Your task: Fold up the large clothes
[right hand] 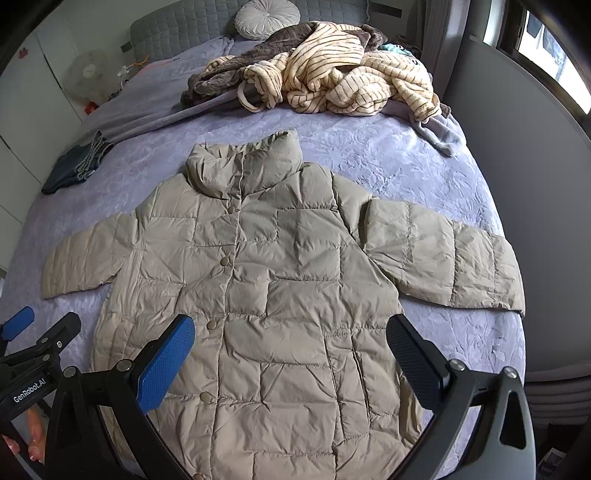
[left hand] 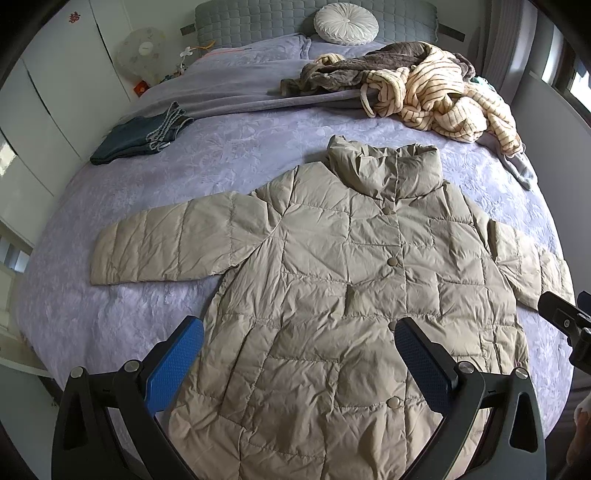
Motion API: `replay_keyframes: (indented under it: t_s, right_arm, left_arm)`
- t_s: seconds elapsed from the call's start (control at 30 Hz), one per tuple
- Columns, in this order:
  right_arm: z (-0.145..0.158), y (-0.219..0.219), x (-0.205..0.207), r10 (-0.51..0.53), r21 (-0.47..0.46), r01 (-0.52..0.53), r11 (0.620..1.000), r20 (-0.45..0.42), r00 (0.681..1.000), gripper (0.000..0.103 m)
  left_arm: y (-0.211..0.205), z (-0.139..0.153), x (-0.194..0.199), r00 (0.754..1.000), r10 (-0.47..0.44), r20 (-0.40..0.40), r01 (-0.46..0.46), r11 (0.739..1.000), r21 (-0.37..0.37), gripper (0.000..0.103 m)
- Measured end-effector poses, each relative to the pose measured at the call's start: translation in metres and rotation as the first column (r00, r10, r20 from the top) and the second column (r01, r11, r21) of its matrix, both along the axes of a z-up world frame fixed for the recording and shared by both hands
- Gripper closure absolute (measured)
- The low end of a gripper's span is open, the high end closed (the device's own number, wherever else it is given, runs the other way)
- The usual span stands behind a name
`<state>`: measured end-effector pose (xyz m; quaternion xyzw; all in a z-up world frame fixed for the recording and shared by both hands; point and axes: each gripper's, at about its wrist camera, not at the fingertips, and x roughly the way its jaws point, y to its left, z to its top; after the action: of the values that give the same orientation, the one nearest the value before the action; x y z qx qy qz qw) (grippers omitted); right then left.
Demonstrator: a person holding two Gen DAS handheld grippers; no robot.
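Observation:
A beige quilted puffer jacket (left hand: 332,277) lies flat, front up and buttoned, on the lavender bed, both sleeves spread out sideways; it also shows in the right wrist view (right hand: 266,288). My left gripper (left hand: 299,332) is open and empty, held above the jacket's lower left half. My right gripper (right hand: 291,332) is open and empty above the jacket's lower right half. Part of the right gripper shows at the right edge of the left wrist view (left hand: 569,321); the left gripper shows at the left edge of the right wrist view (right hand: 33,339).
A heap of striped cream and brown clothes (left hand: 424,85) lies near the pillows. Folded dark jeans (left hand: 140,136) lie at the bed's left side. A round white cushion (left hand: 345,24) leans on the grey headboard. White wardrobes stand left, a grey wall (right hand: 517,166) right.

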<state>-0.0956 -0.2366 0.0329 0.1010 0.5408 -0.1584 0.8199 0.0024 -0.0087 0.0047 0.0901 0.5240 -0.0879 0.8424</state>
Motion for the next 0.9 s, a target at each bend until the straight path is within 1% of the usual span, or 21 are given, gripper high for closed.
replay_keyframes:
  t_s: [0.9]
  right_arm:
    - [0.0019,0.0003,-0.0008,0.0,-0.003,0.0,1.0,0.003,1.0,0.0]
  left_arm:
    - [0.0006,0.0007,0.0013,1.0,-0.002,0.0,0.002,1.0,-0.001,0.0]
